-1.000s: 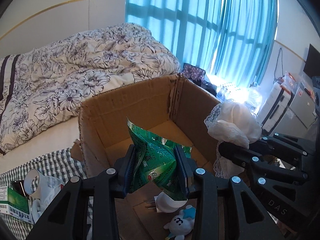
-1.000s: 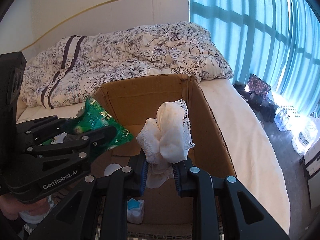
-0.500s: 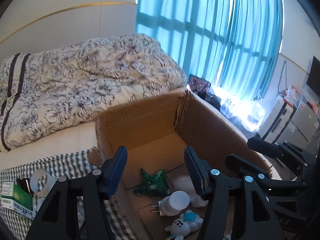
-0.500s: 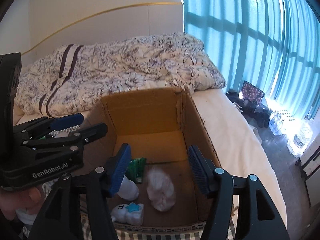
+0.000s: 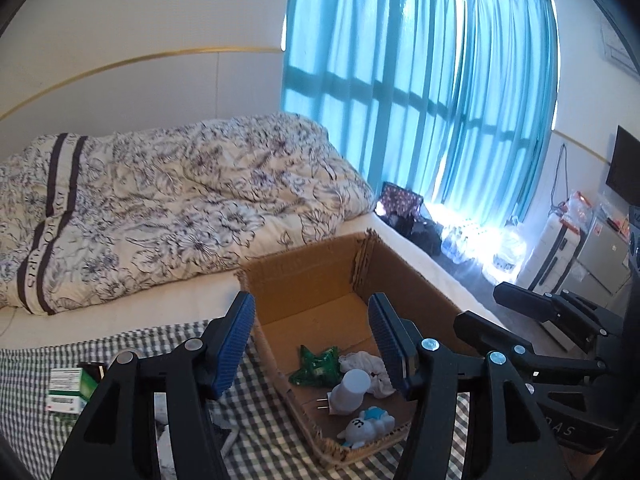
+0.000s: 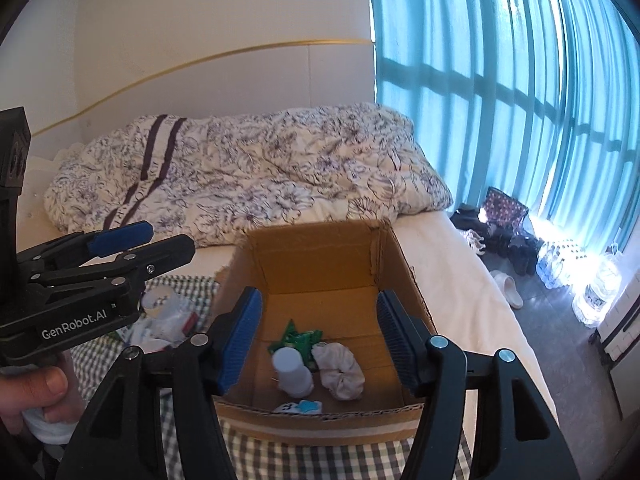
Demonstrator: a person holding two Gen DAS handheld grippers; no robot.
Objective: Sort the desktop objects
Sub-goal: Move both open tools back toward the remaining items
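- Hovering above the near end of the cardboard box (image 5: pixel 308 276): left tongs (image 5: pixel 312 340), blue pads spread wide, nothing between them.
- Right tongs (image 6: pixel 320 332): likewise spread wide and empty, held above the same box; seen from the left wrist view as a black frame at the right edge.
- Cardboard box: open-topped, brown, standing on a green-and-white checked cloth (image 5: pixel 272 432) that covers the surface at the foot of a bed.
- Contents of box, all on its floor toward the near end:
  - crumpled green wrapper (image 6: pixel 298 340), furthest in of the four;
  - bunched white lace cloth (image 6: pixel 338 368), just right of the wrapper in the right wrist view;
  - white plug adapter (image 5: pixel 346 390) with two metal prongs, lying on its side, touching the wrapper and the cloth;
  - small white figure with a blue star (image 5: pixel 366 426), against the near wall.
- Outside box, on the checked cloth to the left: green-and-white carton (image 5: pixel 70 392); clear plastic packets (image 6: pixel 168 316), contents too blurred to tell.
- A hand (image 6: pixel 32 396) grips the handle of the left tongs at the lower left of the right wrist view.
- Bed: floral quilt (image 5: pixel 160 200) heaped behind the box.
- Teal curtains (image 5: pixel 400 100) over the window at right.
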